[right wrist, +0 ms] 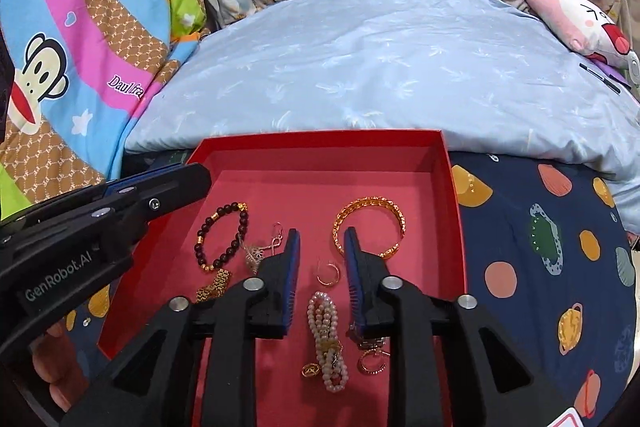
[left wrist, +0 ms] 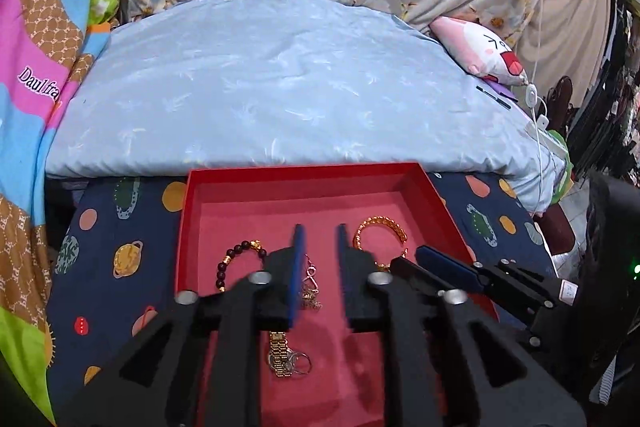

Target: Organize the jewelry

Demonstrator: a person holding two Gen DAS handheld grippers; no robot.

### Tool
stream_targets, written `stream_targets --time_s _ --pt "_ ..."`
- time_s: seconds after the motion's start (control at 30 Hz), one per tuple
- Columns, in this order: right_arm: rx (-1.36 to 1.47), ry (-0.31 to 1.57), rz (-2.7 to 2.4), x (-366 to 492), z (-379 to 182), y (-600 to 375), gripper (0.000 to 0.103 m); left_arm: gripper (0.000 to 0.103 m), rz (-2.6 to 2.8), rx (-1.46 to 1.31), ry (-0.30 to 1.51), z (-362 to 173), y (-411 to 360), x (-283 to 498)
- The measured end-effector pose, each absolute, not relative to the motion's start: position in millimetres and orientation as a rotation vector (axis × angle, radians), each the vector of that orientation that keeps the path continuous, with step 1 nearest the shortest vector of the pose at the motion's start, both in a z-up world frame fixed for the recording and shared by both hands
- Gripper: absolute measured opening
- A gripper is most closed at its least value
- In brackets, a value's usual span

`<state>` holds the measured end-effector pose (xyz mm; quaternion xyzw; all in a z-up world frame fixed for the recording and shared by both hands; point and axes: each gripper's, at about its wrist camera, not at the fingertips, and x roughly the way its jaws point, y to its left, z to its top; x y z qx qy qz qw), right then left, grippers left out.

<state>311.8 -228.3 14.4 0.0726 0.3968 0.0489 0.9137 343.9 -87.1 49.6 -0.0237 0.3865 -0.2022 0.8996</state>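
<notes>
1. Red tray (right wrist: 450, 187), resting on the bed's planet-print cloth (right wrist: 540, 247), holds all the jewelry.
2. Left claw (left wrist: 319, 231): jaws part-open and empty, above a tangled silver chain (left wrist: 310, 287) at mid-tray; dark bead bracelet (left wrist: 240, 255) toward the left edge.
3. Right claw (right wrist: 318, 233): jaws part-open and empty; gold bangle (right wrist: 370, 227) near the right edge, hoop earring (right wrist: 329, 273) and pearl strand (right wrist: 328, 343) between its fingers.
4. Step, as judged: selecting a piece. The next move calls for lowering over one item and closing gently.
</notes>
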Motion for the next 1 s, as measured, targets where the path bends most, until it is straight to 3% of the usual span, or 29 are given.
stream_targets --time_s 0.07,0.27,0.77,1.0 --pt "0.16 0.801 0.09 307 19 -232 0.028 0.037 -0.393 -0.062 0.783 54 -81 342" --pt "0.173 0.747 0.053 261 42 -237 0.044 0.045 -0.326 -0.045 0.719 74 -60 308" --pt "0.121 0.747 -0.048 136 22 -204 0.05 0.045 -0.191 0.039 0.761 36 -34 192" --pt "0.117 0.741 -0.07 115 12 -194 0.062 0.046 -0.157 0.055 0.772 16 -34 167"
